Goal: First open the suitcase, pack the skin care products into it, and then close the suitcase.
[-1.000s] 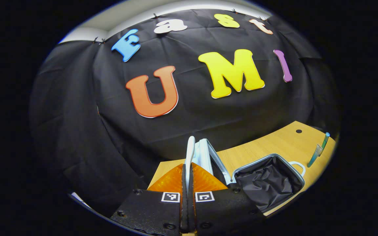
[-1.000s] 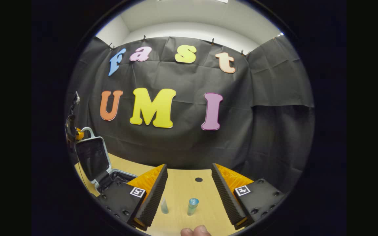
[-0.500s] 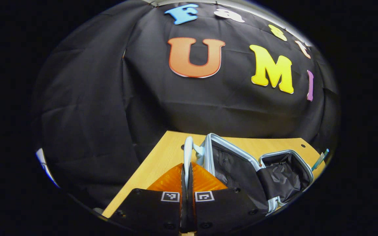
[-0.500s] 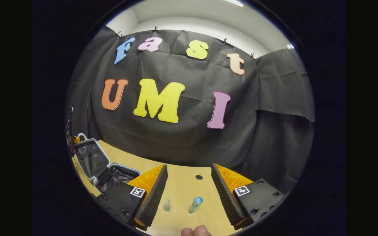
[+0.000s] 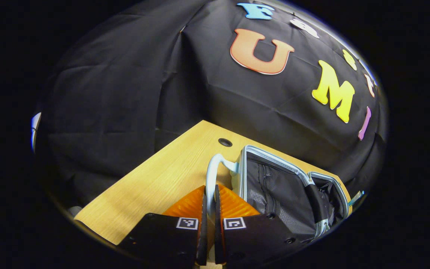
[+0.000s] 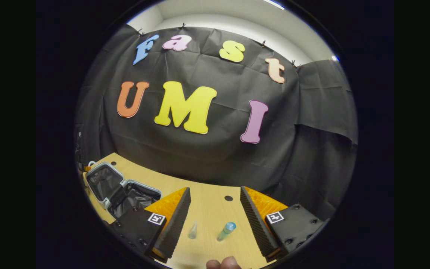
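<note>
The small light-blue suitcase [image 5: 274,186] lies open on the wooden table, its dark lined lid tilted far back. My left gripper [image 5: 209,191] is shut on the lid's white handle [image 5: 212,170], which runs up from between the fingers. In the right gripper view the suitcase lid [image 6: 103,181] and its base half [image 6: 137,195] sit at the far left. My right gripper [image 6: 215,194] stands open above the table. Below it lie two skin care items, a small clear tube [image 6: 192,230] and a blue-capped tube [image 6: 226,231]. Neither touches the fingers.
The wooden table [image 5: 155,183] ends at a front-left edge close to the suitcase and has a cable hole [image 5: 225,142]. A second hole [image 6: 228,198] lies beyond the tubes. A fingertip [image 6: 222,263] shows at the bottom. The black cloth wall stands behind the table.
My left gripper has swung the lid by its handle further back and down toward the table. The right gripper has only tilted a little; the tubes lie where they were.
</note>
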{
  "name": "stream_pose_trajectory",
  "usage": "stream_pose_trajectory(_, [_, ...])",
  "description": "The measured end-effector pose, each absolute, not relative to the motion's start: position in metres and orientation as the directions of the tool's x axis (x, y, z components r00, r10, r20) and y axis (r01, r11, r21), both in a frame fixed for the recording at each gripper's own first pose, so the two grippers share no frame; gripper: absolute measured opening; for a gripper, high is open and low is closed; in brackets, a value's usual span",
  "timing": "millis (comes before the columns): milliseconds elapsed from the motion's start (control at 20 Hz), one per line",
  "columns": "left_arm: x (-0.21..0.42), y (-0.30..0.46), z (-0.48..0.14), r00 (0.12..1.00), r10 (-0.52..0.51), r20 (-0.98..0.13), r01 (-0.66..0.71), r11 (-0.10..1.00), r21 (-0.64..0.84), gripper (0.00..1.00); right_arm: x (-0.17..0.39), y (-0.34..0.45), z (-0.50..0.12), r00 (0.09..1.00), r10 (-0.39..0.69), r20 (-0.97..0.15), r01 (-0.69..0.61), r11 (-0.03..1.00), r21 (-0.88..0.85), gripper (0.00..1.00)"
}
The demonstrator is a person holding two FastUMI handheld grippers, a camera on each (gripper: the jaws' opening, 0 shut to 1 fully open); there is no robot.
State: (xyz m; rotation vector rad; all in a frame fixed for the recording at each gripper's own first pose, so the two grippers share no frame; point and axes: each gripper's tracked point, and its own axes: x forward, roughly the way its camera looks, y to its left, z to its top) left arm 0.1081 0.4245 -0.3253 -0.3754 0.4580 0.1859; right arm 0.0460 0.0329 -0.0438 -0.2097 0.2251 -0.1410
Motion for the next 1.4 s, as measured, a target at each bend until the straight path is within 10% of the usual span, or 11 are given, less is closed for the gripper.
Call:
stream_pose_trajectory(350, [0.099, 0.443, -0.324, 0.874, 0.142, -0.464, -0.282, 0.927, -0.247, 0.24, 0.040, 0.028, -0.051, 0.962, -0.156, -0.225, 0.107, 0.971, -0.216, 0.80])
stream_pose_trajectory(450, [0.094, 0.442, -0.307, 0.882, 0.150, -0.446, -0.288, 0.921, -0.260, 0.67, 0.037, 0.023, -0.053, 0.962, -0.154, -0.227, 0.109, 0.973, -0.202, 0.80])
stream_pose_trajectory(700, [0.079, 0.422, -0.216, 0.924, 0.232, -0.303, -0.301, 0.931, -0.205, 0.92, 0.030, 0.013, -0.057, 0.964, -0.133, -0.230, 0.104, 0.986, -0.134, 0.79])
stream_pose_trajectory(900, [0.067, 0.372, -0.110, 0.948, 0.285, -0.140, -0.300, 0.948, -0.109, 1.00, 0.021, -0.004, -0.050, 0.974, -0.111, -0.196, 0.097, 0.992, -0.081, 0.80])
stream_pose_trajectory(1100, [0.056, 0.291, -0.021, 0.958, 0.286, 0.022, -0.286, 0.958, 0.001, 0.87, 0.013, -0.035, -0.046, 0.978, -0.124, -0.165, 0.118, 0.992, -0.046, 0.80])
stream_pose_trajectory(1400, [0.030, 0.165, -0.016, 0.964, 0.256, 0.076, -0.252, 0.966, -0.060, 0.97, -0.003, -0.088, -0.050, 0.974, -0.169, -0.154, 0.168, 0.986, -0.019, 0.80])
